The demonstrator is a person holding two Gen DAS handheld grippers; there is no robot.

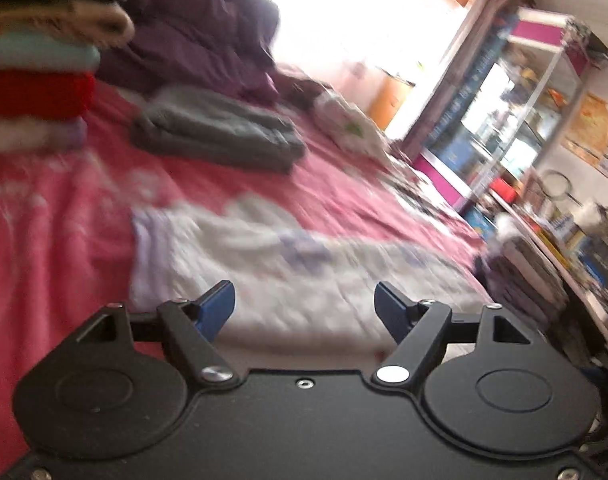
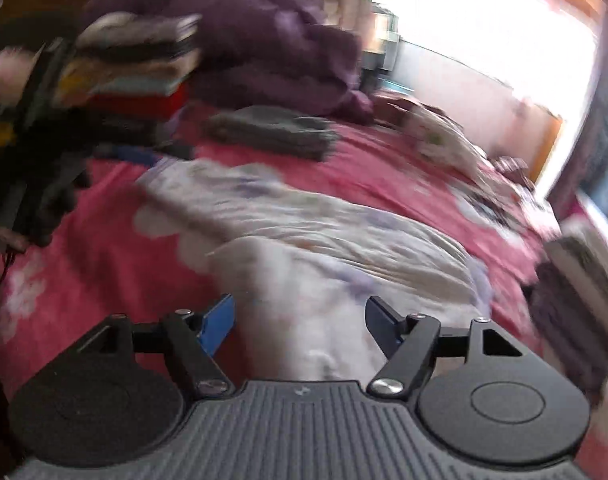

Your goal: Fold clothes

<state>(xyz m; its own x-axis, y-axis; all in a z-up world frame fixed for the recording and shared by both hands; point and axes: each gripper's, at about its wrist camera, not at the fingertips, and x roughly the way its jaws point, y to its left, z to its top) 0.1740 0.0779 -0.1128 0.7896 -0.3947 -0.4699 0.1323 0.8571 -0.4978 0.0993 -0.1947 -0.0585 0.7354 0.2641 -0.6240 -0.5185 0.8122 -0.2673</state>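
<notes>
While both views blur, the left gripper [image 1: 304, 304] and right gripper [image 2: 300, 320] hover with blue-padded jaws spread apart, gripping nothing. A rumpled white garment with faint purple print [image 1: 272, 264] lies on the pink floral bedsheet [image 1: 56, 216], near a folded grey garment [image 1: 220, 136] and a stack of folded clothes [image 1: 44, 60].

- A pink flowered bedsheet [image 1: 56, 216] spreads below the gripper.
- A glass-fronted cabinet [image 1: 515, 112] stands far right.
- A bright window [image 2: 483, 36] glares ahead.
- Cluttered shelves [image 1: 575, 240] sit right.
</notes>
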